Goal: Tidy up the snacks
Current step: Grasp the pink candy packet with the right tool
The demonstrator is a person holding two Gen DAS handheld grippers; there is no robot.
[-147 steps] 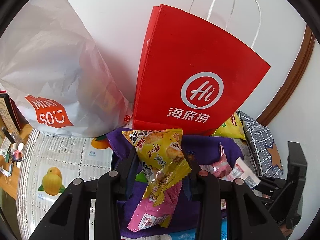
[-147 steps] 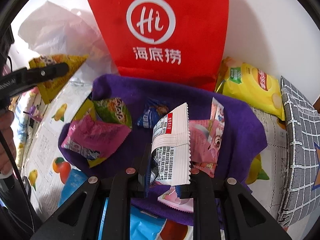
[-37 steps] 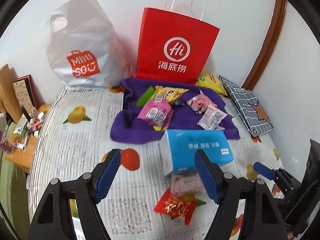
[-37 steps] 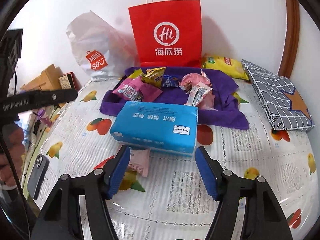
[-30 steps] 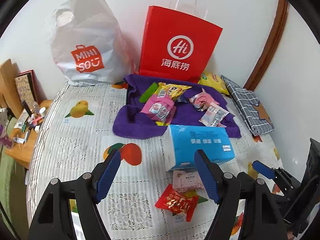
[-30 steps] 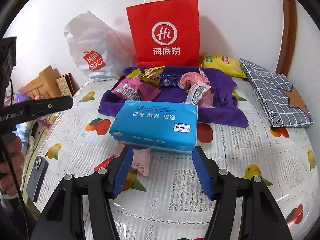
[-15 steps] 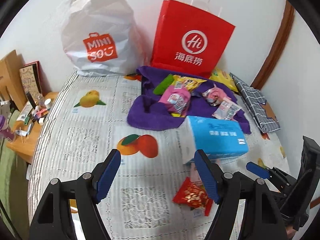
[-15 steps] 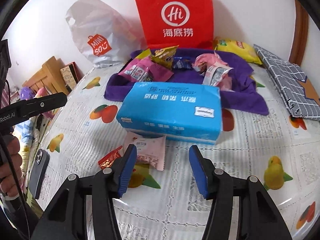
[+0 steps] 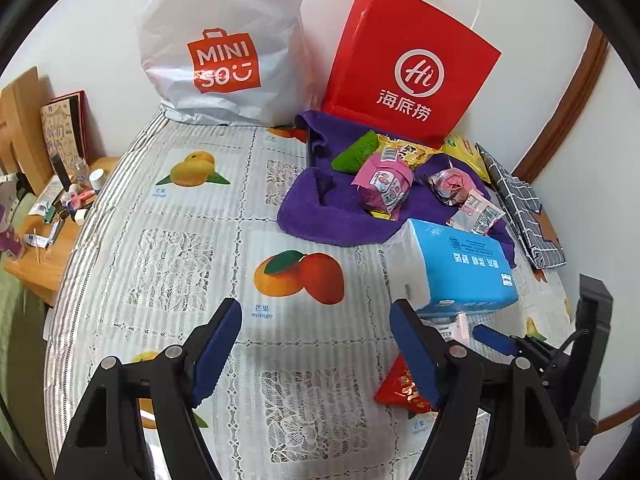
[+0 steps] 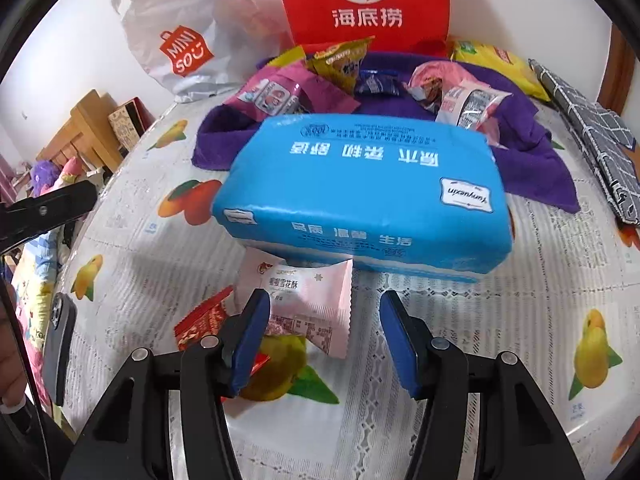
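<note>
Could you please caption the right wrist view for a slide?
Open right tool above a pale pink snack packet, before a blue tissue pack.

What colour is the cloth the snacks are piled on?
Purple cloth; it shows best in the left wrist view.

Black tongs (image 9: 316, 328) with blue pads (image 9: 218, 336) and silver pivot screws (image 9: 173, 351).

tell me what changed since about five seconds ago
Both grippers let go of their snacks: the left dropped its yellow packet on the purple cloth, the right its white packet. Both pulled back, empty, toward the pink packet. Bags and tissue pack stayed.
</note>
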